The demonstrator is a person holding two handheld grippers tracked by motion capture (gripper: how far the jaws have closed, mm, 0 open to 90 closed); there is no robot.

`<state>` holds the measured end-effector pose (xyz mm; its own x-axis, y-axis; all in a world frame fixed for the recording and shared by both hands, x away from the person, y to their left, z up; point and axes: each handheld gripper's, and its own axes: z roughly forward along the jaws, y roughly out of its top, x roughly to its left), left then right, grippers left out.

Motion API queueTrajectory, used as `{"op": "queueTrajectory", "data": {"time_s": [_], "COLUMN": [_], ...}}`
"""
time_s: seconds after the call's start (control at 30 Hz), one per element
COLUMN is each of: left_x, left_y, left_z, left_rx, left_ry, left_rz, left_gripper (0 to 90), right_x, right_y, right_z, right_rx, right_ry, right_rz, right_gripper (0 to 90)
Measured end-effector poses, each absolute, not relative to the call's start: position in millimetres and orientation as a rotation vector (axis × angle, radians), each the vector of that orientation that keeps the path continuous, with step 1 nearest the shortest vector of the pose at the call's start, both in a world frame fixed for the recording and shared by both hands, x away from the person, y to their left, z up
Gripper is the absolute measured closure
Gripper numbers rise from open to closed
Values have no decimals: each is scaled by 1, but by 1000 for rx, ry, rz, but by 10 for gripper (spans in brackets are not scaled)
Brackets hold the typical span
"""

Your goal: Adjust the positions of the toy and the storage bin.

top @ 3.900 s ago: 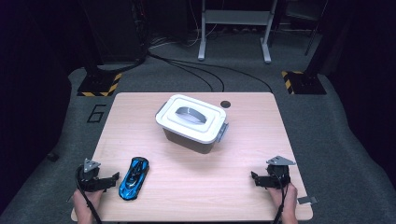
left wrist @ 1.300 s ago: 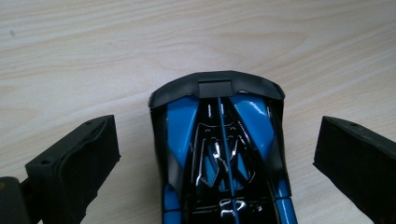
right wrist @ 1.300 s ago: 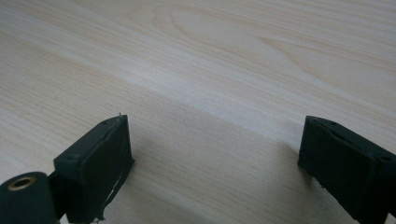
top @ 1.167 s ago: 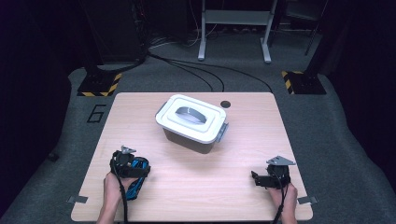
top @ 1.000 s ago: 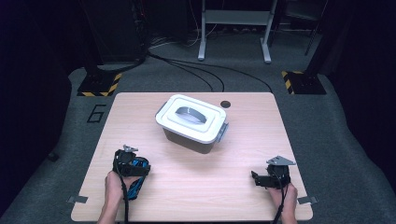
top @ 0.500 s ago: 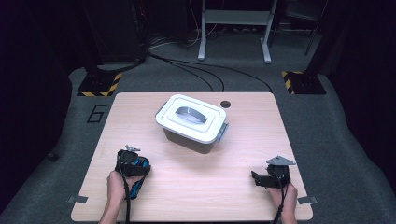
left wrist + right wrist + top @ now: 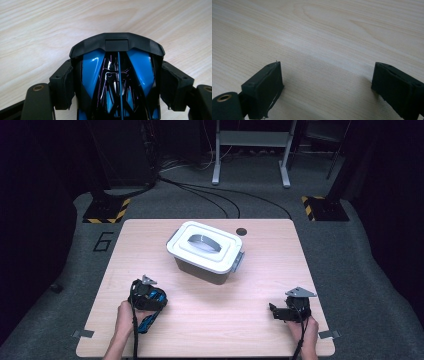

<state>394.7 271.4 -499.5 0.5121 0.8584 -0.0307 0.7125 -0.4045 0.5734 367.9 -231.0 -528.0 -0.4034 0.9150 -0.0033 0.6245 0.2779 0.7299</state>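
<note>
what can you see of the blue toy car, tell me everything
The blue toy car is a glossy blue and black plastic sports model with a black spoiler across one end. It lies on the wooden table near its front left corner. The left tongs straddle it, one jaw against each flank.

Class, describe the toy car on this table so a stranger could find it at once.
Start at the light wooden table, where a grey plastic box with a white handled lid sits mid-table. Look to the near left corner: the left gripper has its black jaws on either side of a glossy blue and black toy car. Nothing else here is blue.
</note>
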Motion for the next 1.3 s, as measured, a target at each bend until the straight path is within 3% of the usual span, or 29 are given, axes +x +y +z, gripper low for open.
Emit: {"op": "queueTrajectory", "data": {"time_s": [0.3,0.63,0.73,0.77,1.07,1.3], "left_x": [393,394,392,392,389,387], "left_y": [252,252,253,253,266,299], "left_z": [-500,-506,-505,-504,-489,-471], "left_rx": [2293,2290,2272,2263,2203,2106], "left_ry": [1181,1187,1192,1196,1214,1265], "left_rz": [347,341,344,346,368,489], "left_gripper": [254,247,207,148,49,2], "right_x": [368,368,368,368,368,368], "right_y": [-231,-231,-231,-231,-231,-231], "right_z": [-528,-528,-528,-528,-528,-528], "right_rx": [1386,1386,1386,1386,1385,1385], "right_ry": [2128,2128,2128,2128,2128,2128], "right_rz": [920,920,920,920,922,922], "right_gripper": [88,88,88,88,88,89]}}
